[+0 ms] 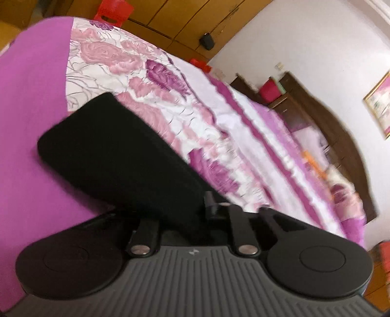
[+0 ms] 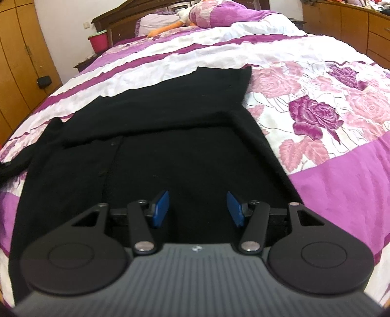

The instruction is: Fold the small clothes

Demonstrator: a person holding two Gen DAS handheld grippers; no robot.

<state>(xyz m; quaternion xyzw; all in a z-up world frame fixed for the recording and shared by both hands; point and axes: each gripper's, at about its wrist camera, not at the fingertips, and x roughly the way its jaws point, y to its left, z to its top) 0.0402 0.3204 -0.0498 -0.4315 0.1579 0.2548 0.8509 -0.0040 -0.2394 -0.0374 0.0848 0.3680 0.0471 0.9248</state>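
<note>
Right wrist: black garment (image 2: 151,136) partly folded on bed (image 2: 341,170) – right gripper (image 2: 197,207) half-open, empty; left gripper (image 1: 192,214) clamps black fabric flap (image 1: 117,151) – folds remain

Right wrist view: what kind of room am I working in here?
Most likely a home bedroom: a made bed with a floral purple bedspread, a dark wooden headboard behind the pillows, and wooden wardrobes along the wall.

We log left gripper (image 1: 217,209): black linkage, two round black discs (image 1: 316,259), ribbed grey housing (image 1: 195,280), silver pivot screws (image 1: 247,249), small white logo. Right gripper (image 2: 197,207): same build; we note blue pads (image 2: 160,208) on black fingers, triangular cut-outs in side plates.
</note>
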